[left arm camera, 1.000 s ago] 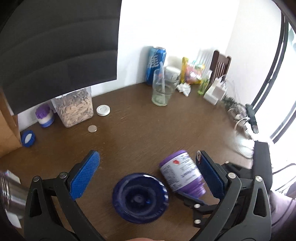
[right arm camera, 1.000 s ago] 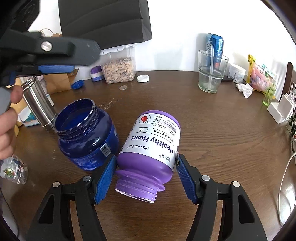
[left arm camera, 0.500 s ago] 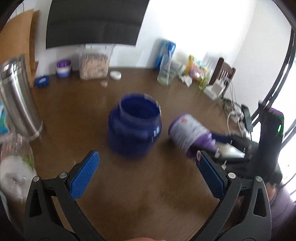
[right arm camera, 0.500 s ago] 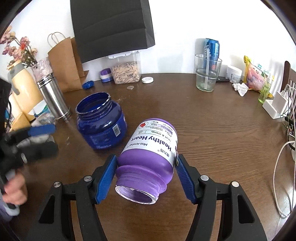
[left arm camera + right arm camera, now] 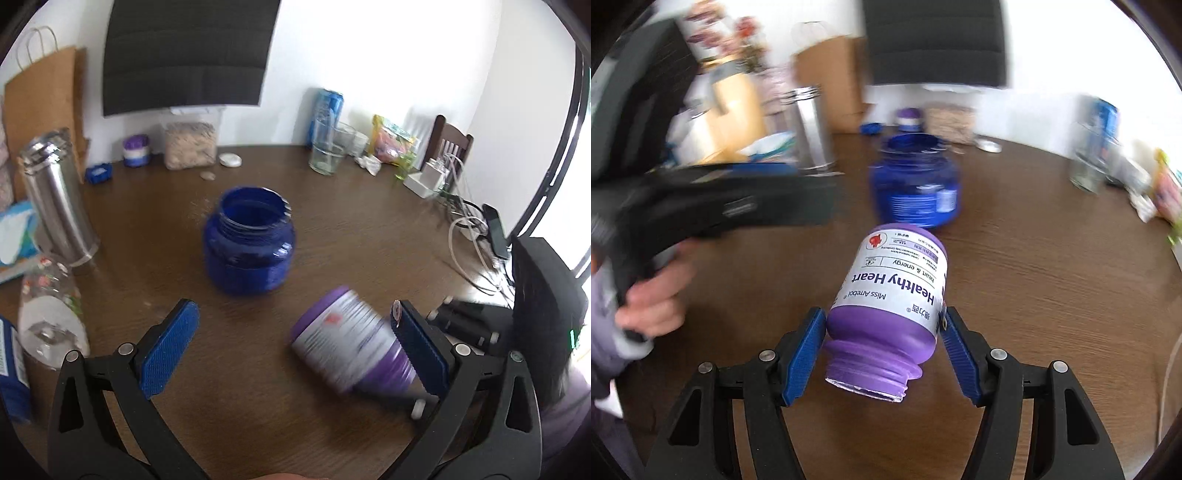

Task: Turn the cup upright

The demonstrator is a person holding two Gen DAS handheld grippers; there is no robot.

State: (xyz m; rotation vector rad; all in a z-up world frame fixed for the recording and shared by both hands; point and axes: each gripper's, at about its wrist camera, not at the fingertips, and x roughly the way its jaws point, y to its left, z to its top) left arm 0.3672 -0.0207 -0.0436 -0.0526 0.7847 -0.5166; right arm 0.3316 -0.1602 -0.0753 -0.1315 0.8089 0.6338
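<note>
A purple jar (image 5: 886, 295) with a white "Healthy Heart" label lies tilted on its side, its open mouth towards the right wrist camera. My right gripper (image 5: 882, 314) is shut on it, blue pads pressed on both sides near the neck. In the left wrist view the same purple jar (image 5: 351, 350) is blurred, low on the right. A dark blue jar (image 5: 249, 243) stands upright, mouth up, mid-table; it also shows as the blue jar (image 5: 916, 184) behind the purple one. My left gripper (image 5: 293, 308) is open and empty, short of the blue jar.
A steel flask (image 5: 55, 199) and a paper bag (image 5: 40, 103) stand at the left. A grain container (image 5: 190, 144), a white lid (image 5: 230, 160), a glass (image 5: 327, 155) and a blue can (image 5: 328, 107) line the back. Cables (image 5: 469, 236) lie at the right edge.
My left gripper has drawn back from the upright blue jar. My right gripper has swung with the purple jar still in it, and both views are blurred by motion.
</note>
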